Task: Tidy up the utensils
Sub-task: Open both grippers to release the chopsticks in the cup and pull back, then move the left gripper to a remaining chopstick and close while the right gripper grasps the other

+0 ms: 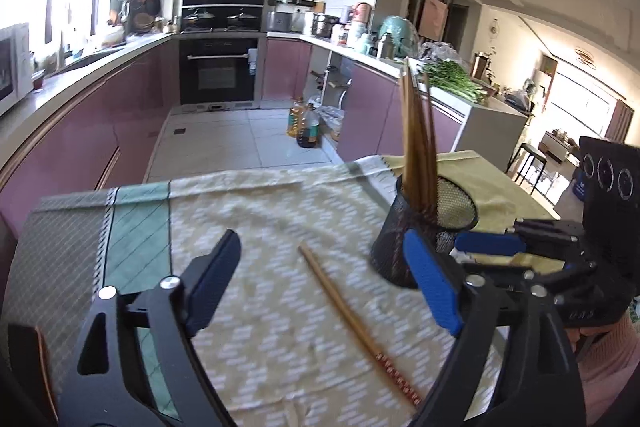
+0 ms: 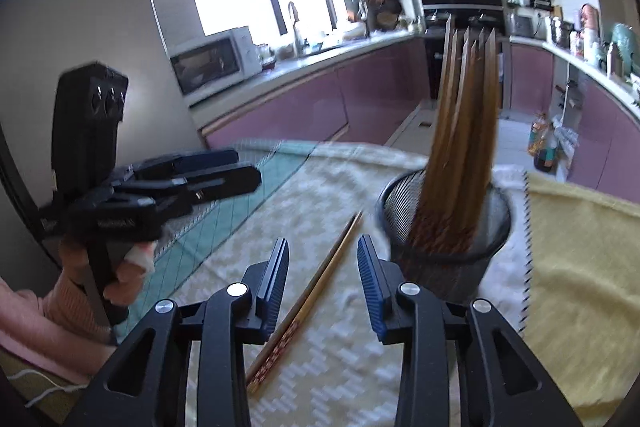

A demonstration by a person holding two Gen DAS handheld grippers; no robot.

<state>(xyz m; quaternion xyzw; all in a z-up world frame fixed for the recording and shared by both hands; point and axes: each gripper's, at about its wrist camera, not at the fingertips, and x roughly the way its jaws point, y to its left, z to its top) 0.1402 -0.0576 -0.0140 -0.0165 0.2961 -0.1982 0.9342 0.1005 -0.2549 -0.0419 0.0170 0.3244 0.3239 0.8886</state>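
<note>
- The left gripper is seen with its jaws spread wide; nothing is clamped between them, and no pad is seen to press on anything.
- A single chopstick lies flat on the cloth in the gap between the left jaws, clear of both pads in the left wrist view.
- The blue pad of the left gripper's right-hand finger is placed just in front of the holder's wall; whether it touches cannot be told.
- The right gripper is shown with its jaws partly apart, and nothing is gripped.
- The same chopstick is seen in the right wrist view running diagonally between the right jaws, its patterned end nearer the camera; it rests on the cloth and is not pinched.
- A black mesh holder stands upright on the surface, just beside the loose chopstick.
- A bundle of brown chopsticks is held in the holder, standing upright and leaning slightly, with the tips fanned out above the rim.
- The surface is covered by a patterned cloth, with a yellow cloth laid beyond the holder.
- A hand in a pink sleeve is seen gripping the left gripper's handle.
</note>
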